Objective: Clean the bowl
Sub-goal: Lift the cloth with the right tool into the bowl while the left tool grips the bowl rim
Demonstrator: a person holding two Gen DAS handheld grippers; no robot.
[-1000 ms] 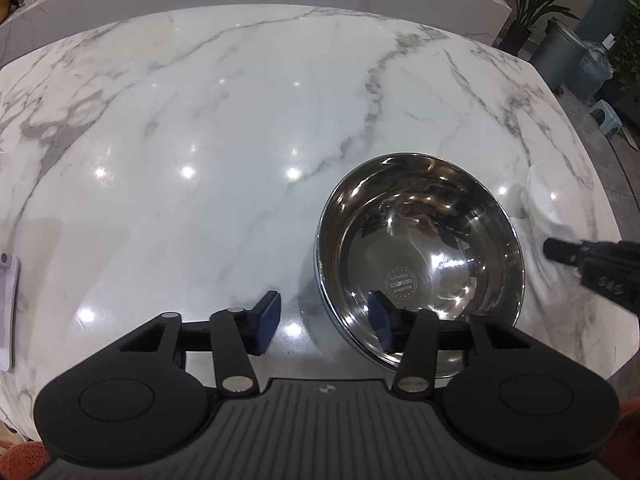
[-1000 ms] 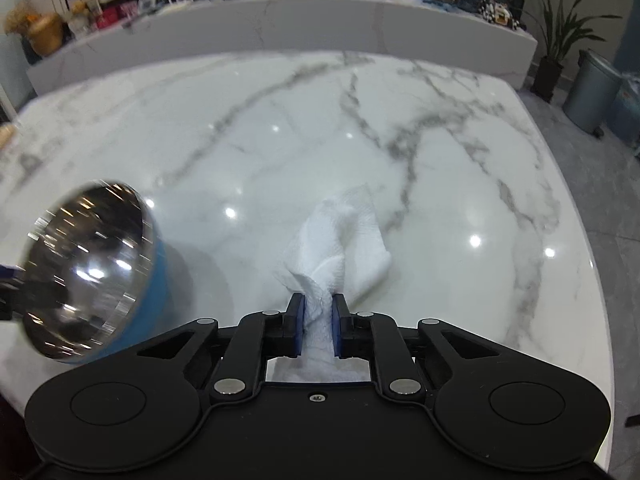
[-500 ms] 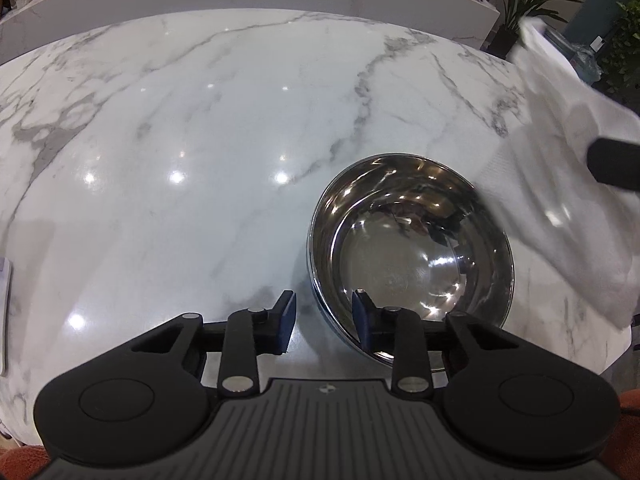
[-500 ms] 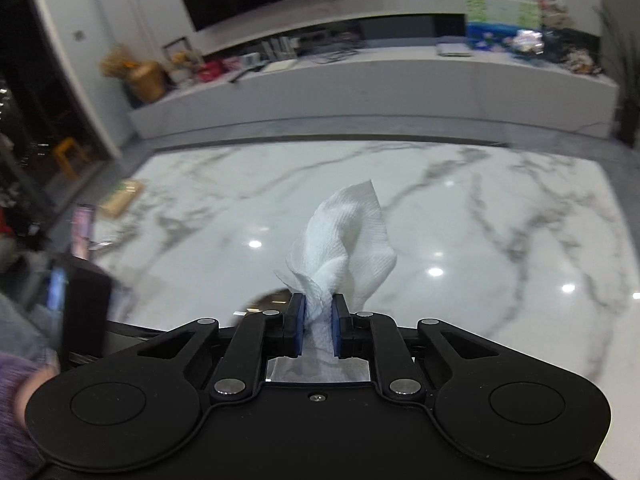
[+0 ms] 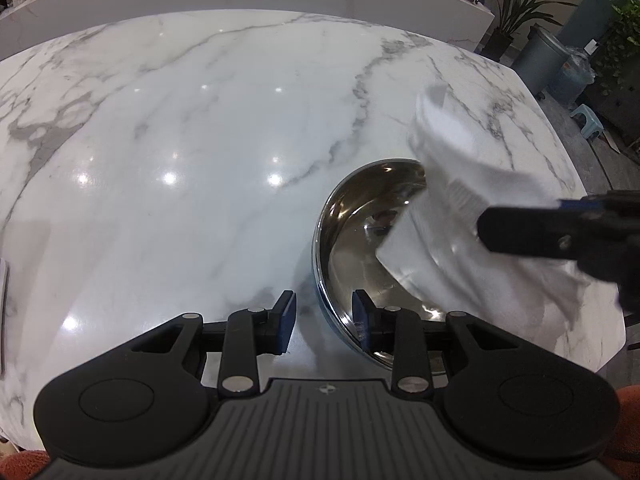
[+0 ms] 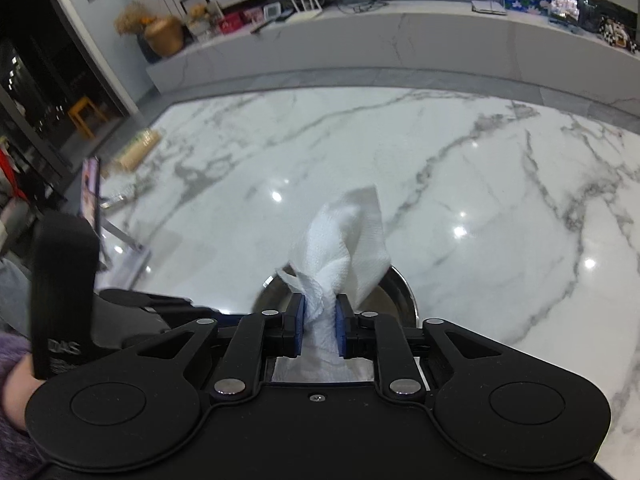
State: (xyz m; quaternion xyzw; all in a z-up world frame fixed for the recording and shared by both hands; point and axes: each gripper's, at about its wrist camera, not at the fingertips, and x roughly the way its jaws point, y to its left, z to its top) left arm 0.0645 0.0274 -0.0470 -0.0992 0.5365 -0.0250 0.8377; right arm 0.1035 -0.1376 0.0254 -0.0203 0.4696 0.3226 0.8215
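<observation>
Left gripper (image 5: 324, 322) jaws part-open astride bowl (image 5: 356, 248) rim; right gripper (image 6: 320, 326) pinching white cloth (image 6: 344, 240) over bowl.

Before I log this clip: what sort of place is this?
Probably a home living or dining area: a marble table, a long ledge crowded with framed pictures and ornaments, and a potted plant by the wall.

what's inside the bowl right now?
The bowl shows bare shiny steel on its left side, with no visible residue. The tissue held in the right claw hangs over the right side, so that part of the inside is hidden.
</observation>
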